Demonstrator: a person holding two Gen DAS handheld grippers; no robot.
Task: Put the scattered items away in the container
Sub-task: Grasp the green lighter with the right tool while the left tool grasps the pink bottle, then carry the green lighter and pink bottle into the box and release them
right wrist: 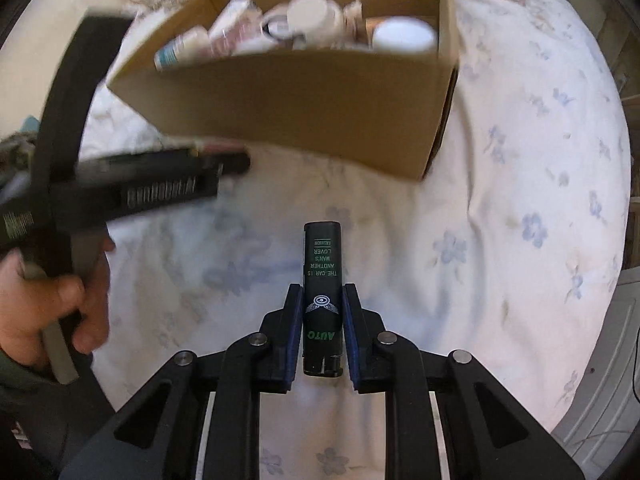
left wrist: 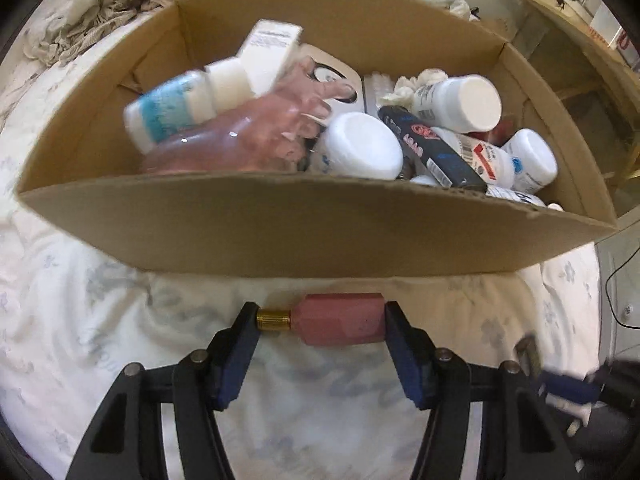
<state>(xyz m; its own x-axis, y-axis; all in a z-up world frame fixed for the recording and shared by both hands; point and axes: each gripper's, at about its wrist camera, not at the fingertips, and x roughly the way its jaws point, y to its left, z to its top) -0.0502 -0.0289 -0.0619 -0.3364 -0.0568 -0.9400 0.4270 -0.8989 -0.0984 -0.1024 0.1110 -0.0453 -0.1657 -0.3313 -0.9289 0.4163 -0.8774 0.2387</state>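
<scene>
Floral bedding [right wrist: 520, 184] fills the ground in both views, and on that bed we have a cardboard box [left wrist: 304, 224] sitting on the far side, already packed. Inside it we can pick out white bottles [left wrist: 460, 100], a clear pink bottle [left wrist: 240, 136], a blue-and-white bottle [left wrist: 168, 114] lying blurred at the left, a white carton [left wrist: 268, 52] and a dark tube [left wrist: 432, 148], all jumbled together.

Down on the near side, our left tool [left wrist: 320, 320] straddles a small pink bottle [left wrist: 340, 319] with a gold neck [left wrist: 273, 319], lying crosswise on the bedding just short of the box's near wall. One pad meets the gold end, the other the pink end, so we call that a grip, with the jaws standing about half apart.

Over to the right wrist view: our right tool [right wrist: 322, 320] has its jaws drawn in almost fully, clamped on a black lighter [right wrist: 322, 280] with green lettering. The lighter points away from us toward the box, its far end sticking out past the fingertips, over the bedding and well short of the box.

At the left of that view we catch the other handset, blurred, with a hand [right wrist: 52, 308] wrapped round its handle.
</scene>
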